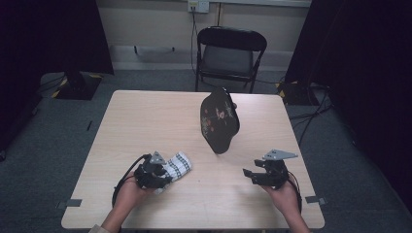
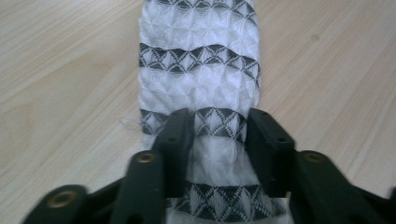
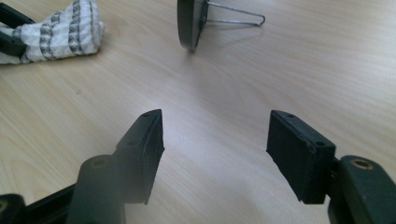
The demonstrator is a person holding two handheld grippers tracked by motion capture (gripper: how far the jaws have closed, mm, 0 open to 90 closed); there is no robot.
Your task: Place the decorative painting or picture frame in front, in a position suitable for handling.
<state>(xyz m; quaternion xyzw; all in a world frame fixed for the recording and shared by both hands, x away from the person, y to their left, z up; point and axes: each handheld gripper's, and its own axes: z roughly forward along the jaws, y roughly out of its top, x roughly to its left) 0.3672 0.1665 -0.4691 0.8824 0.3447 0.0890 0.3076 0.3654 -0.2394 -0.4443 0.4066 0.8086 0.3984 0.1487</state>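
Two tools (image 1: pixel 163 178) (image 1: pixel 248 174), one cloth (image 1: pixel 178 164), one plate (image 1: pixel 219 120)

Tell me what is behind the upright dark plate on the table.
Behind the dark plate, the right gripper view shows a thin wire stand propping it up on the wooden table. Where the wire meets the plate's back is hidden by the plate itself.

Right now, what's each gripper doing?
Left gripper: jaws astride the patterned cloth; grip cannot be told.
Right gripper: open, empty.
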